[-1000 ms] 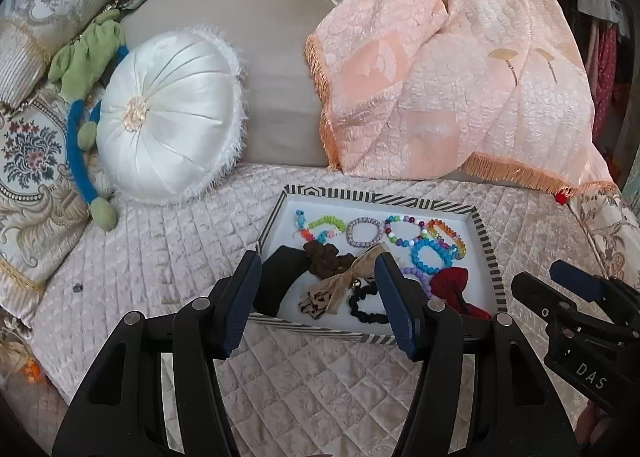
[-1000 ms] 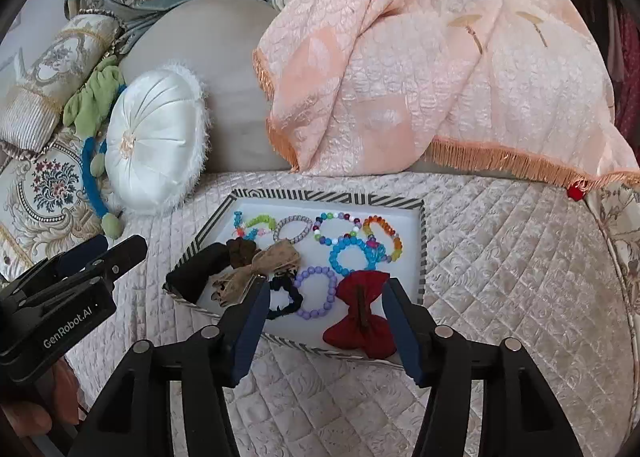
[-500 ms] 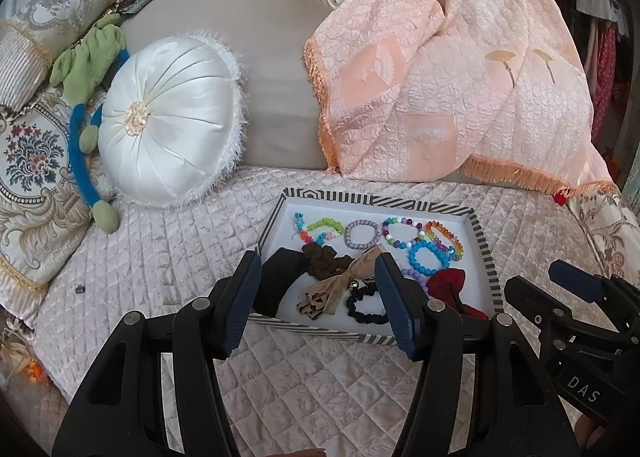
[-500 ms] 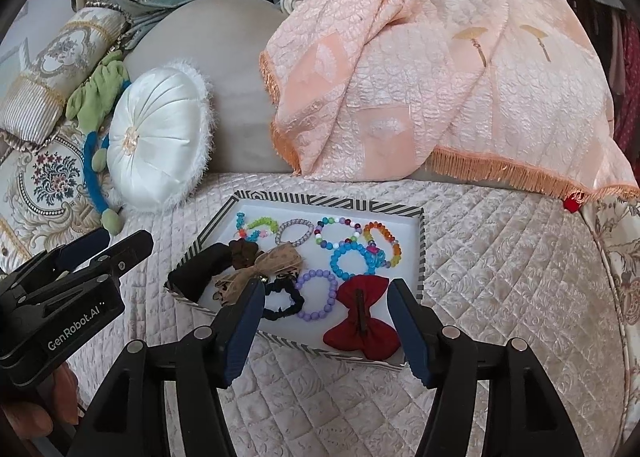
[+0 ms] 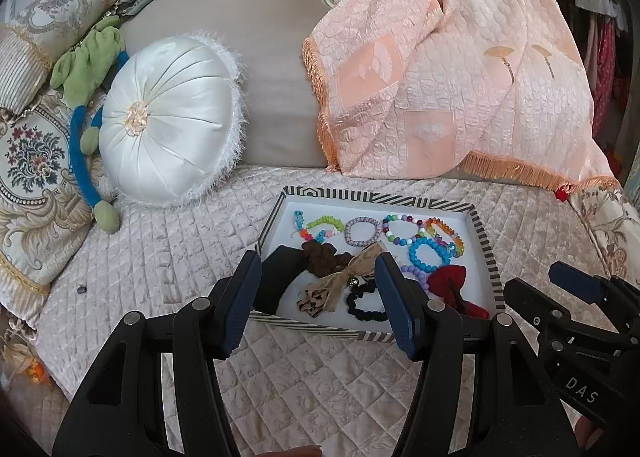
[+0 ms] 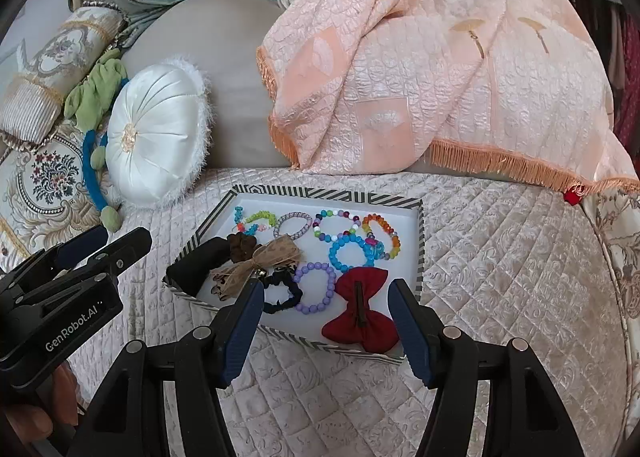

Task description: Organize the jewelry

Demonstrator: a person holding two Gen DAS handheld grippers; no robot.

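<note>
Both tools, left tool (image 5: 316,297) and right tool (image 6: 326,313), hang spread and empty before the tray (image 6: 328,195), where bracelets (image 6: 352,251) already lie gathered.

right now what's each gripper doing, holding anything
Left gripper: open, holding nothing, above the near edge of the tray.
Right gripper: open, holding nothing, above the red bow.

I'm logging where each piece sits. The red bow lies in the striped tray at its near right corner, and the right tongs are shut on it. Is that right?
Not quite. The red bow does lie in the striped tray at its near right corner, but the right tongs are open and hold nothing. The right wrist view shows the gap between them.
</note>
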